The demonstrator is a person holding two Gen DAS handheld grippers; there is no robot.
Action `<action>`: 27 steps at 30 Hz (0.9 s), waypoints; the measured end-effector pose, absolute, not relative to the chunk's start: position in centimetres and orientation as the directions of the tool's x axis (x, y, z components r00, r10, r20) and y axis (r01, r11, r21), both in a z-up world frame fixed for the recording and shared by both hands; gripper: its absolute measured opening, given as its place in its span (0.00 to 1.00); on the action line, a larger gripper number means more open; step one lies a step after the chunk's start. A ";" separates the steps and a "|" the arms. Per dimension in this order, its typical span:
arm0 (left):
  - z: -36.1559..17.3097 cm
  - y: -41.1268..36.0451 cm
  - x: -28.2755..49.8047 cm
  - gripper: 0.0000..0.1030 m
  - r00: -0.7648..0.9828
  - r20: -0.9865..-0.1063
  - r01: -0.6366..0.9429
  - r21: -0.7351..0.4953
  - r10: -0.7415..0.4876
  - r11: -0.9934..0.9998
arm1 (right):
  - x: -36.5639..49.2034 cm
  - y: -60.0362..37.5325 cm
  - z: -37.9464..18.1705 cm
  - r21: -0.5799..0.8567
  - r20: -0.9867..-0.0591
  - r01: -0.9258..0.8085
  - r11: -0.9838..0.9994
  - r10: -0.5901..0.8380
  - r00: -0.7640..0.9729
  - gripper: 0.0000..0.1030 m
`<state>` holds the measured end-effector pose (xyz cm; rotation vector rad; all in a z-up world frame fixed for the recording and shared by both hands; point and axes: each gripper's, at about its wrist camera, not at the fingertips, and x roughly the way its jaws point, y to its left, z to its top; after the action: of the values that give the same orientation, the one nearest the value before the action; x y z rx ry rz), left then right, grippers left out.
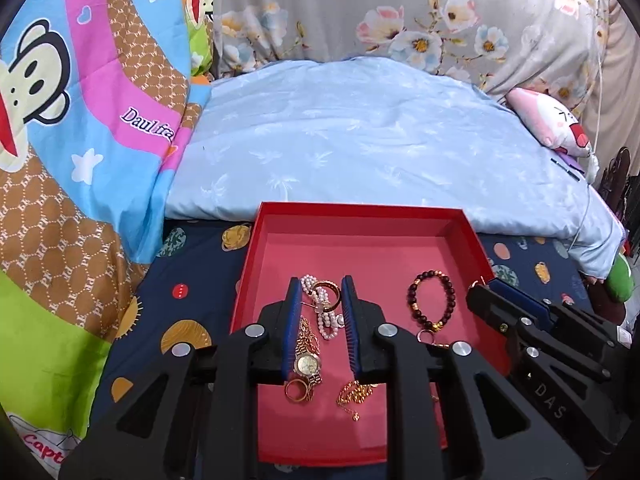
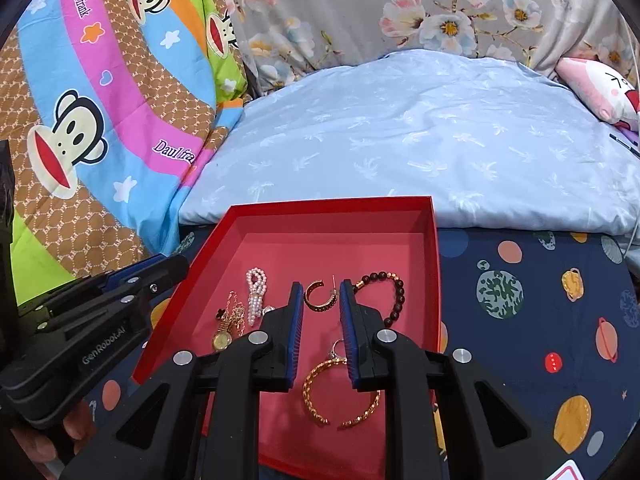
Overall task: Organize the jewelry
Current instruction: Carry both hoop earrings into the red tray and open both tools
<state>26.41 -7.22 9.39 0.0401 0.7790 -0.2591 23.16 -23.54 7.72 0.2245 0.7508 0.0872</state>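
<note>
A shallow red box (image 1: 360, 216) (image 2: 328, 202) lies on the navy planet-print sheet and holds the jewelry. My left gripper (image 1: 321, 284) hovers over it, narrowly open and empty, above a pearl bracelet (image 1: 326, 322), a gold watch (image 1: 307, 365), a gold ring (image 1: 296, 392) and a gold chain (image 1: 354, 394). A dark bead bracelet (image 1: 432, 300) (image 2: 394, 296) lies to the right. My right gripper (image 2: 320, 288) (image 1: 486, 286), also narrowly open and empty, hangs over a gold hoop earring (image 2: 320, 300) and a gold bangle (image 2: 340, 396). The left gripper (image 2: 176, 265) shows at the box's left edge.
A light blue duvet (image 1: 360, 132) lies just behind the box. A cartoon monkey quilt (image 1: 80, 120) is piled on the left, floral fabric (image 1: 400, 8) at the back, and a pink plush (image 1: 556, 120) at the far right. A hand (image 2: 76, 424) holds the left gripper.
</note>
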 end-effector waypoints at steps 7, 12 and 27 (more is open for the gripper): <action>8.2 -8.0 28.2 0.19 0.671 -0.714 0.241 -0.048 -0.202 0.969 | 25.0 -24.0 6.5 0.257 -0.684 0.017 0.966 0.170 0.709 0.17; 7.5 -8.4 29.2 0.19 0.661 -0.724 0.234 -0.051 -0.198 0.971 | 25.8 -23.9 6.0 0.245 -0.692 0.017 0.969 0.163 0.703 0.18; 6.9 -7.5 29.8 0.45 0.674 -0.721 0.173 -0.059 -0.161 0.983 | 26.2 -23.5 5.6 0.228 -0.679 0.030 0.973 0.137 0.721 0.38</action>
<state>29.83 -7.51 6.95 0.0147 0.8097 -0.1880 26.19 -23.54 5.59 0.2307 0.7647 0.0596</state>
